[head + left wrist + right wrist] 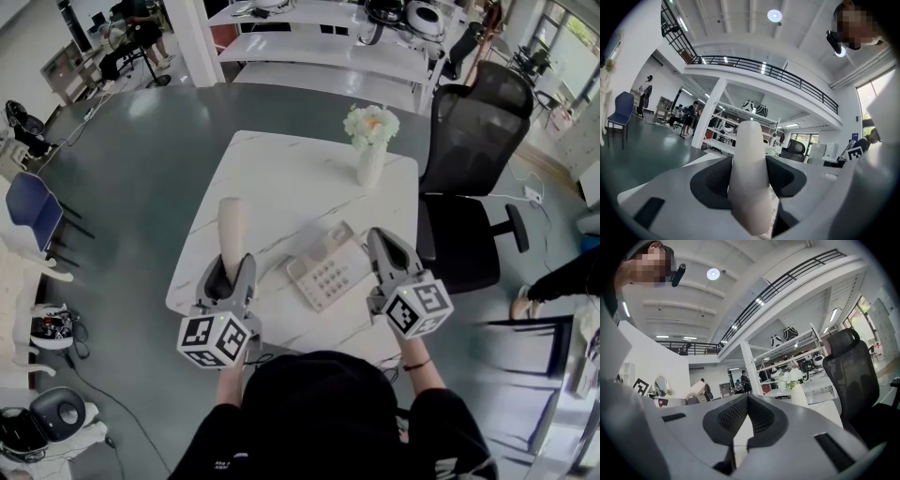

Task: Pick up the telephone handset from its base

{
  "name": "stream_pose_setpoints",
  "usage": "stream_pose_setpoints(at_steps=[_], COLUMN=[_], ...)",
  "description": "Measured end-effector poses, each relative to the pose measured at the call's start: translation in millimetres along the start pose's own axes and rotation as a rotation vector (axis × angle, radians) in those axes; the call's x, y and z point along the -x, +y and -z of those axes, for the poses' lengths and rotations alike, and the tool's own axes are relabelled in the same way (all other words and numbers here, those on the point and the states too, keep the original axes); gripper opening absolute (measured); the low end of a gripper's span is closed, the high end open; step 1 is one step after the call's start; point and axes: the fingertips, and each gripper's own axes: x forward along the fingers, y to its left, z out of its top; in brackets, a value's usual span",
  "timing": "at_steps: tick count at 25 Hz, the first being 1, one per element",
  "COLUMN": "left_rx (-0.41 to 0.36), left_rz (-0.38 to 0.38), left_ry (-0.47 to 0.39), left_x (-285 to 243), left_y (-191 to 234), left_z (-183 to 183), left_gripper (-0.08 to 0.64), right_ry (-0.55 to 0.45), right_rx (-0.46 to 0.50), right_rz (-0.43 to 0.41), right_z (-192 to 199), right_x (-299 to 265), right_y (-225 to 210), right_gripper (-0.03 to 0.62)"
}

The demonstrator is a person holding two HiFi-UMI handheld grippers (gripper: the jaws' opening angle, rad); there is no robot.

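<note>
The left gripper's [231,270] jaws clamp the handset [232,225], held upright left of centre, clear of its base [323,274] on the surface [281,178]. The right gripper [382,244], jaws together and empty, hovers beside the base, likely just standing by.

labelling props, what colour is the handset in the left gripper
The handset is plain cream-white; clearest in the left gripper view.

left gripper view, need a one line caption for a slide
Left gripper clamps the off-white telephone handset upright between its jaws, with a railed mezzanine in the hall behind.
</note>
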Motion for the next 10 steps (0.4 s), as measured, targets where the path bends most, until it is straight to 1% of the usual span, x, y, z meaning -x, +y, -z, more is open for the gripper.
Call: stream_pose_setpoints(at_steps=[10], left_rx=[0.004], left_rz=[0.000], left_ry=[0.003], left_x=[1.7], left_y=[-1.9], left_z=[-0.7], left_gripper=[0.215], right_ry=[0.004], right_rx=[-0.001], right_rz=[0.006], right_z=[-1.5], right_x=[3.3], right_y=[-1.5], right_gripper=[-0.009])
